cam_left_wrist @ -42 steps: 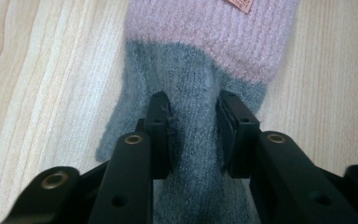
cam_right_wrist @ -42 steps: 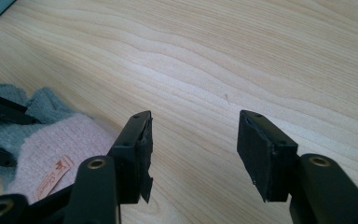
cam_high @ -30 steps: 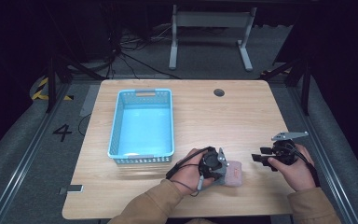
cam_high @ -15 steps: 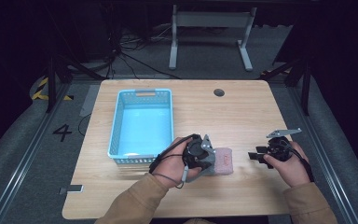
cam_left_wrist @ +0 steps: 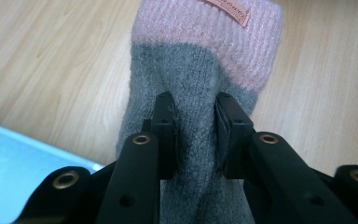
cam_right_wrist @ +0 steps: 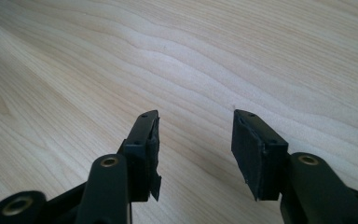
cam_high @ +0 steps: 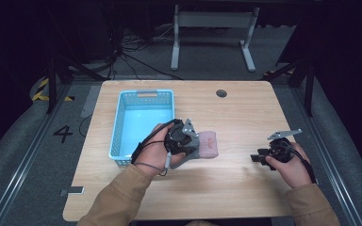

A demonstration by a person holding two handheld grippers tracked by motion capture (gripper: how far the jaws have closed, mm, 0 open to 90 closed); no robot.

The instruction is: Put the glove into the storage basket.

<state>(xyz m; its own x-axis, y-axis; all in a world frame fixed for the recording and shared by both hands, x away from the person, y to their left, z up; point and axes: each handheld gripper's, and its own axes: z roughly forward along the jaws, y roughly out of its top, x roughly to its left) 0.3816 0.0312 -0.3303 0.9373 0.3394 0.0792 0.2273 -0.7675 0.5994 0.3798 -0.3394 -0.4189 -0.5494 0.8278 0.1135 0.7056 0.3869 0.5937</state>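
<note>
Left gripper view has the left gripper [cam_left_wrist: 193, 135] clamped on a grey knitted sock with a pink ribbed cuff [cam_left_wrist: 191, 70], pads pinching its grey middle while the cuff and its orange label point away over the light wooden table [cam_left_wrist: 51, 56]. High view puts that sock [cam_high: 207, 143] just right of the light blue plastic basket [cam_high: 143, 120], lifted off the tabletop. Right gripper [cam_right_wrist: 193, 149], well apart to the right, holds nothing; its jaws stand apart and have just been closing slightly above bare wood.

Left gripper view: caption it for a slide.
Left gripper clamps a grey-and-pink knitted sock above the wooden table.
</note>
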